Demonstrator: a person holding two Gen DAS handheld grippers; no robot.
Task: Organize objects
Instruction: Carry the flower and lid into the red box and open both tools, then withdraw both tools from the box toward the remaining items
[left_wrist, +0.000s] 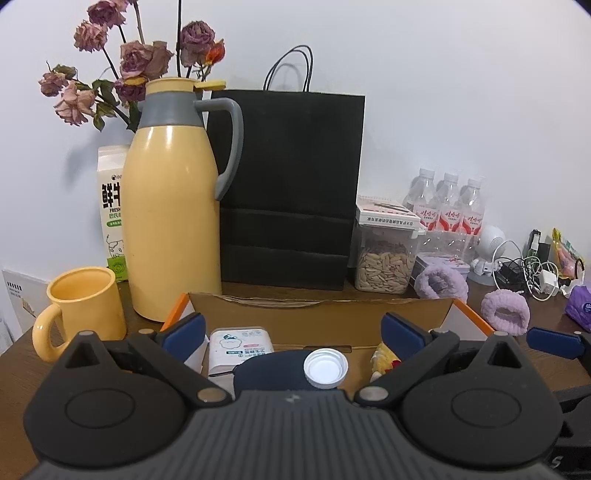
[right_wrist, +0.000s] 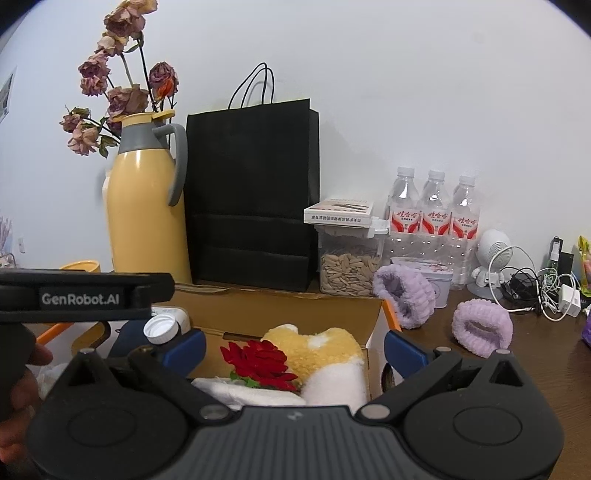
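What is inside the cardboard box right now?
The cardboard box holds a white bottle cap on a dark item, a tissue pack, a red artificial flower and a yellow-white plush cloth. Anything beneath is covered.

Left wrist camera sat low, close over the open brown cardboard box (left_wrist: 321, 314), facing the white wall. I noted the right wrist camera beside it, further right, same heading, just as near. Both views shared the tall yellow thermos jug (left_wrist: 173, 206) (right_wrist: 144, 206), the black paper carrier bag (left_wrist: 288, 184) (right_wrist: 251, 192) and the two fluffy lilac wristbands (left_wrist: 506, 312) (right_wrist: 482, 328).
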